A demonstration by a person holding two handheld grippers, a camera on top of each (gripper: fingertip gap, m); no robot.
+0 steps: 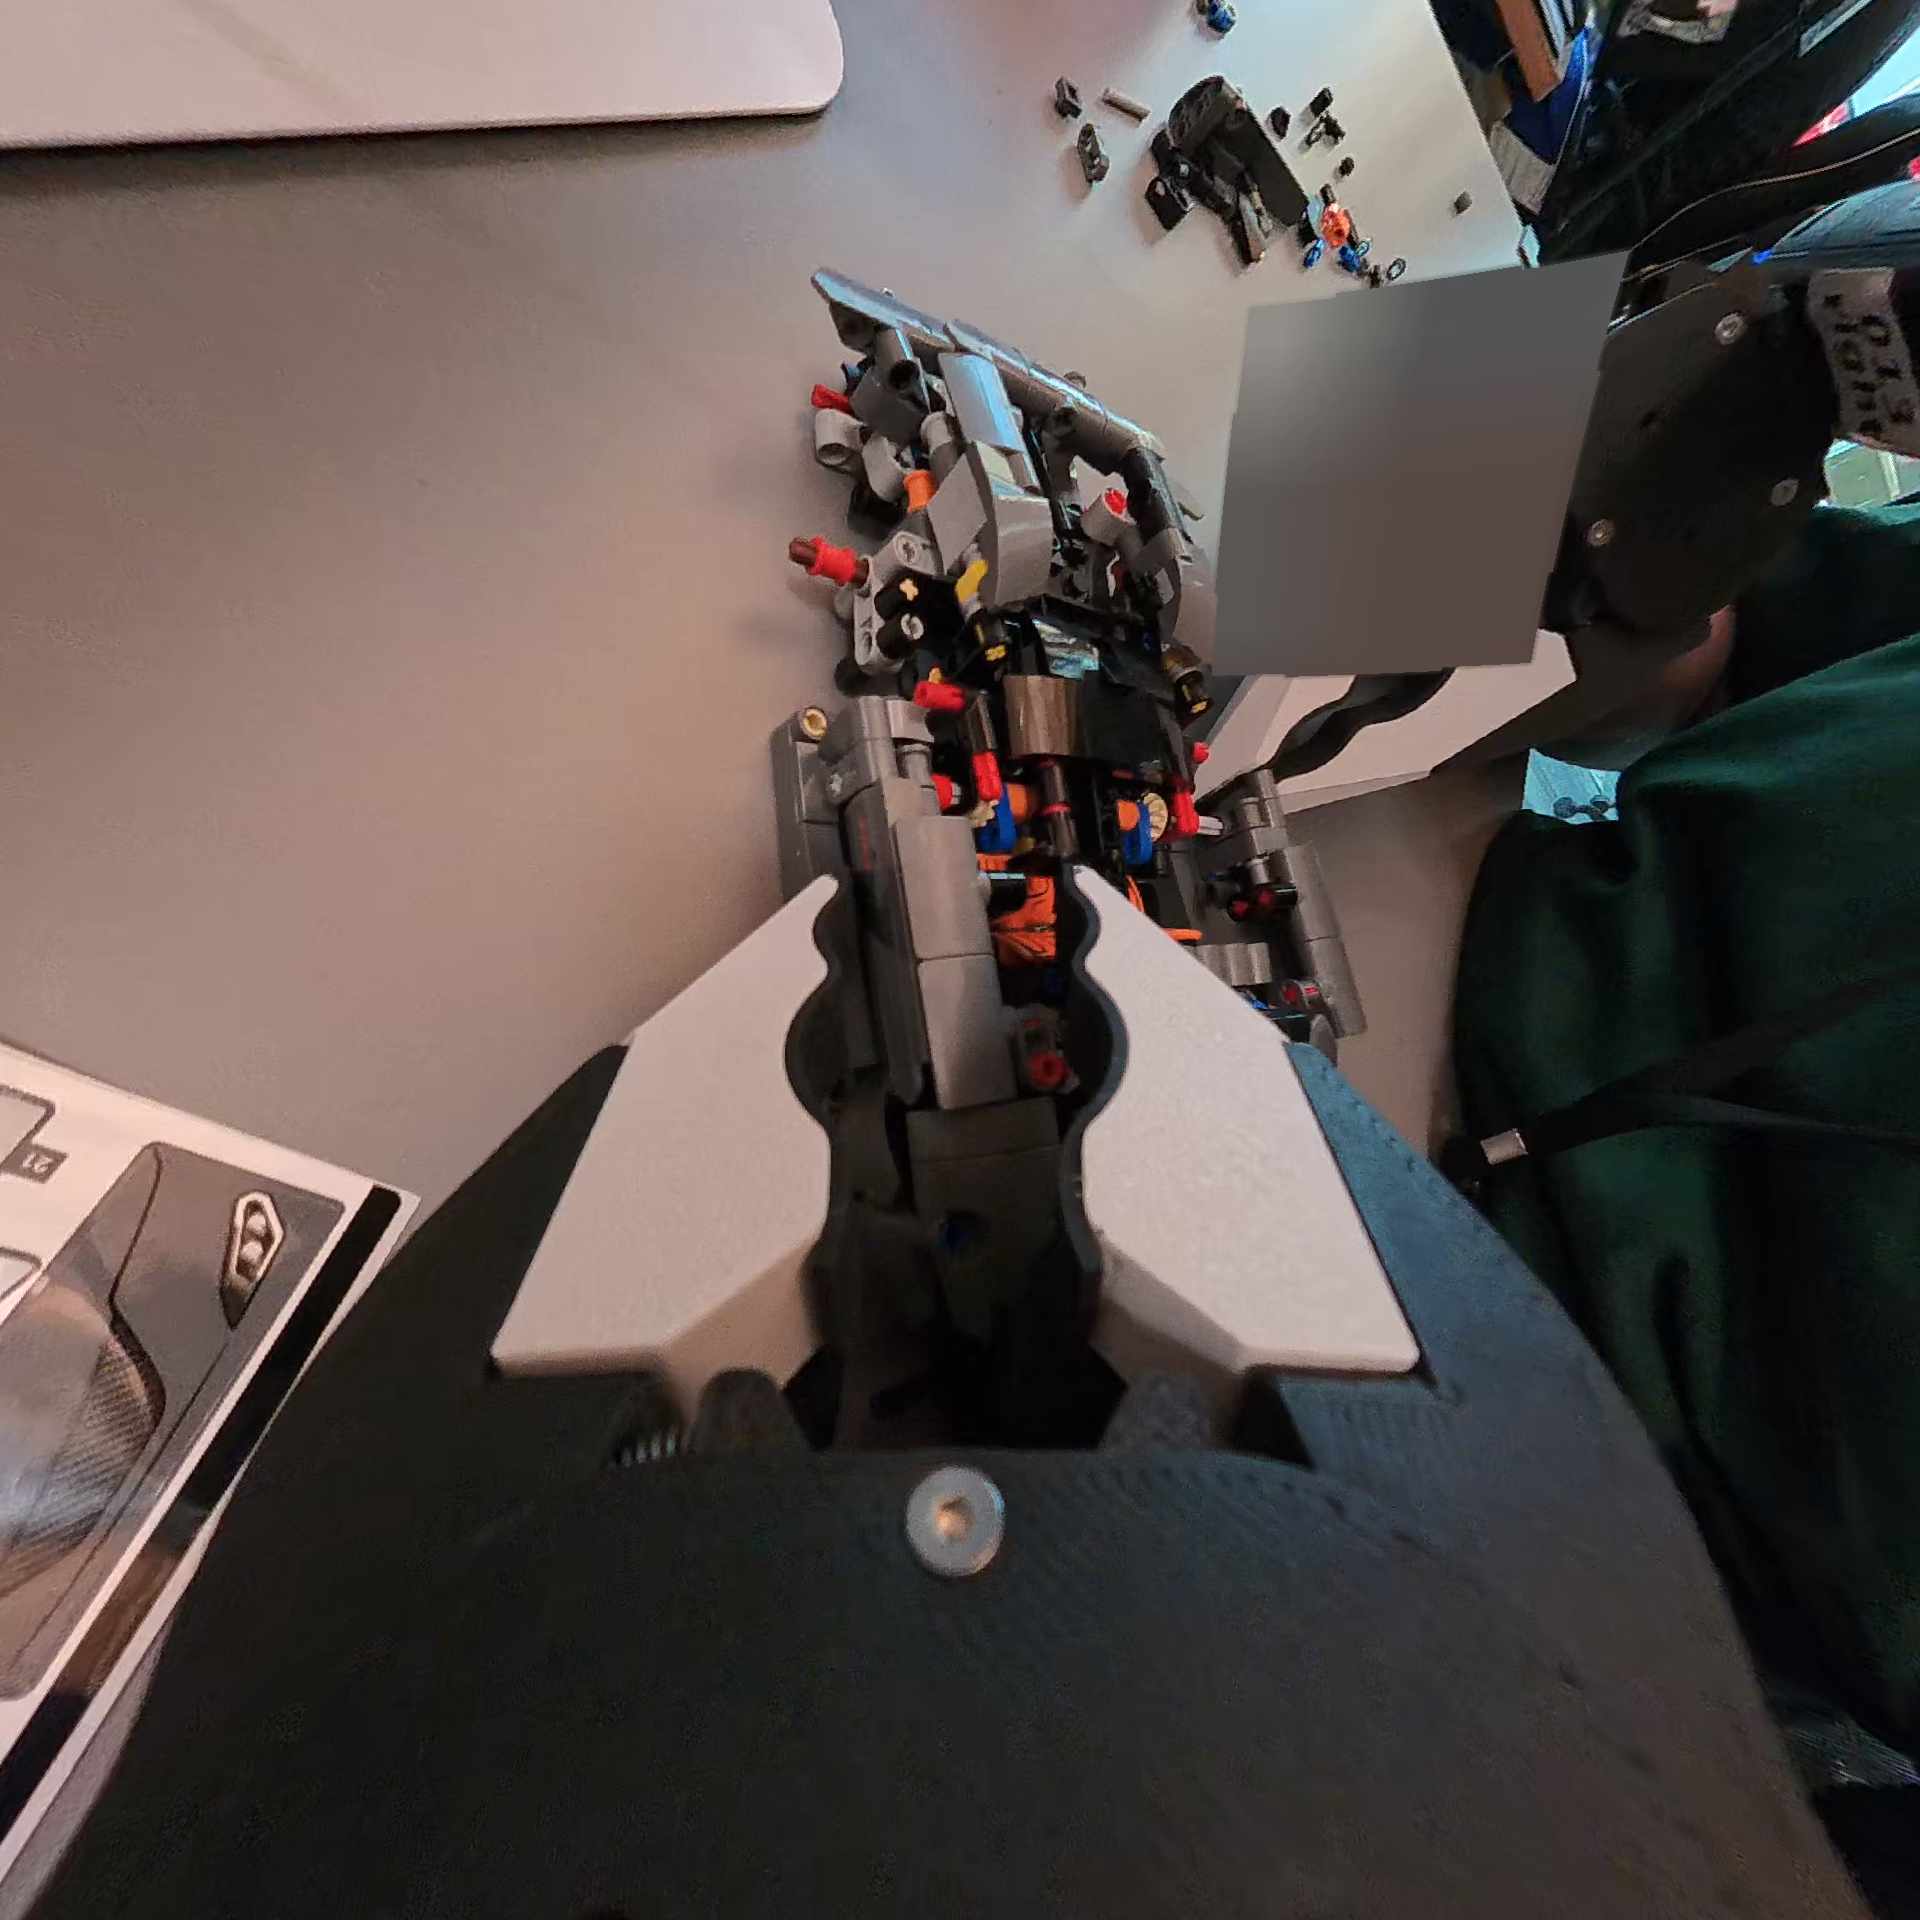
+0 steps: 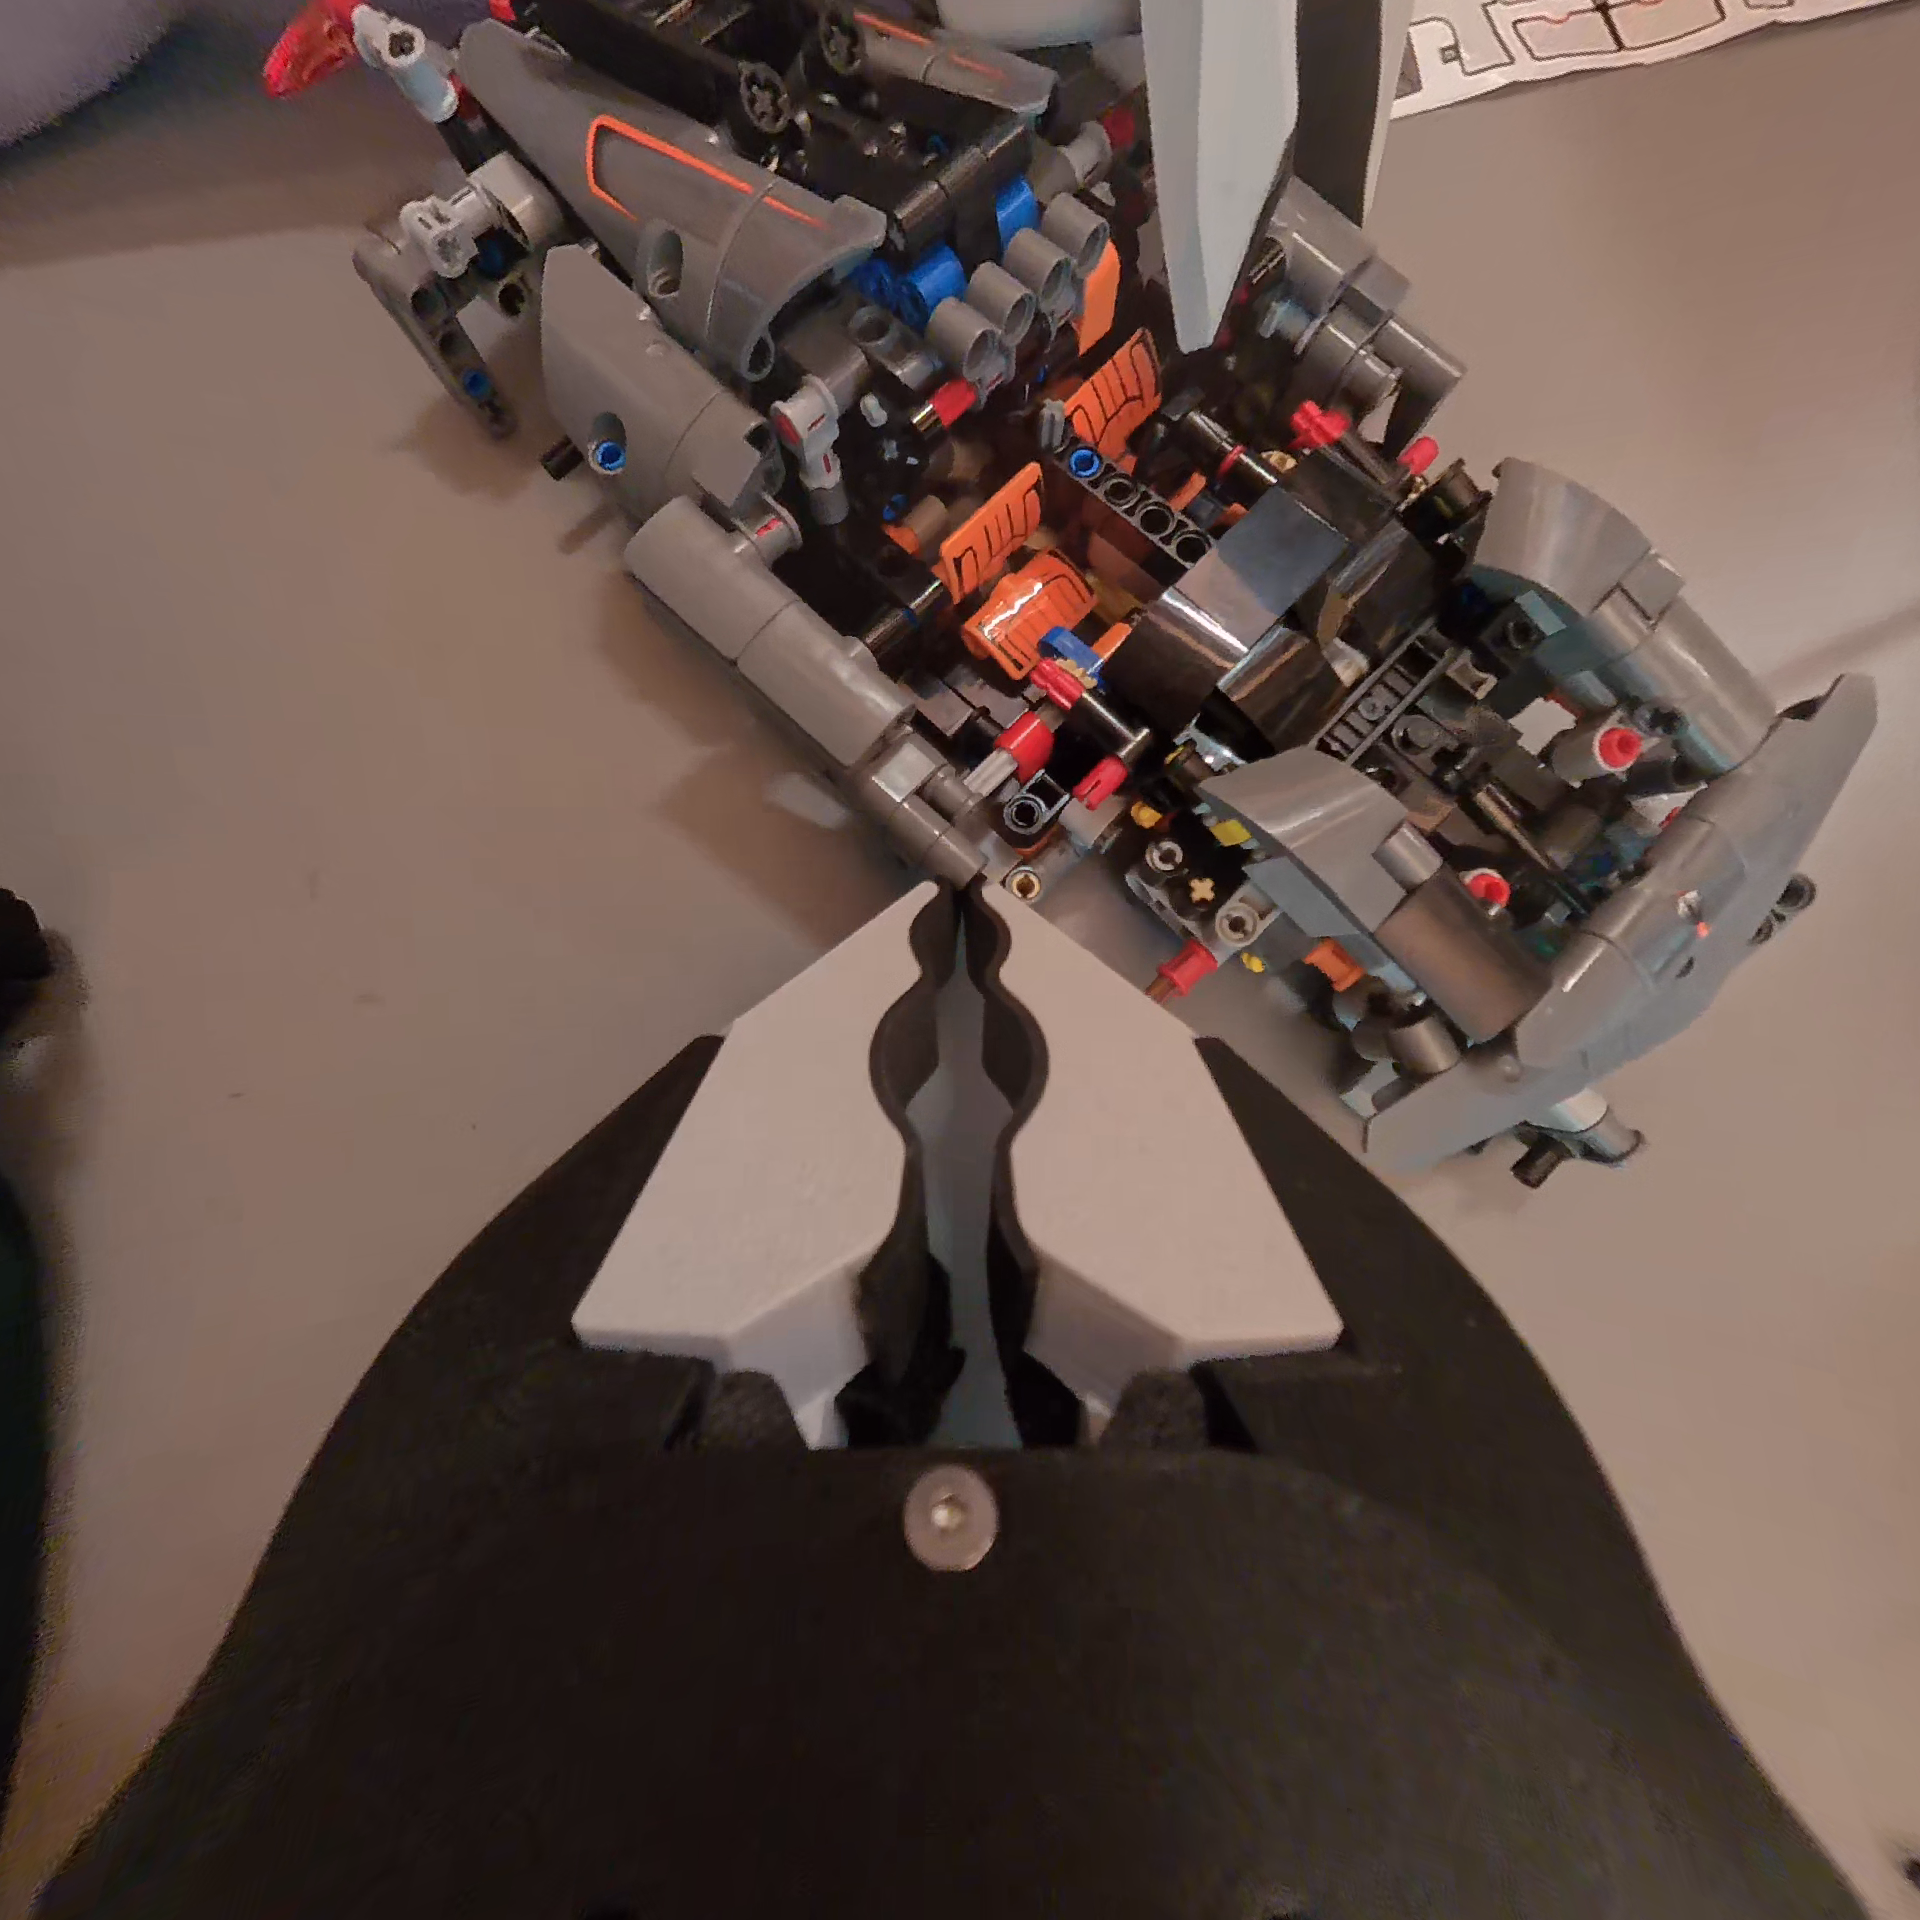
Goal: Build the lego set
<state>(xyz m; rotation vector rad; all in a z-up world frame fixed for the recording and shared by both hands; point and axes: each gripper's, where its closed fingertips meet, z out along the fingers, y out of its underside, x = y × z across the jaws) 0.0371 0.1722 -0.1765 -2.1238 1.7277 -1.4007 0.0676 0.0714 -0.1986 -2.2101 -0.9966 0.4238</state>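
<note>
Half-built grey lego car [image 2: 1091, 582], orange seats [image 2: 1023, 566] and black guts showing, lying flat on the grey worktop [image 2: 312, 831], loose parts [image 1: 1236, 166] well apart.

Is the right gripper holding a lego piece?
No, the right gripper is shut with nothing between its fingers, its tips just beside the lego car.

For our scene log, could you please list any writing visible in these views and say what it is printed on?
Instruction booklet: a small printed tag, which I do not quote.
Black band at the far right edge: pale lettering, warped, which I do not quote.
Printed sheet: line diagrams, no legible text.
Lego model: no writing seen.
</note>
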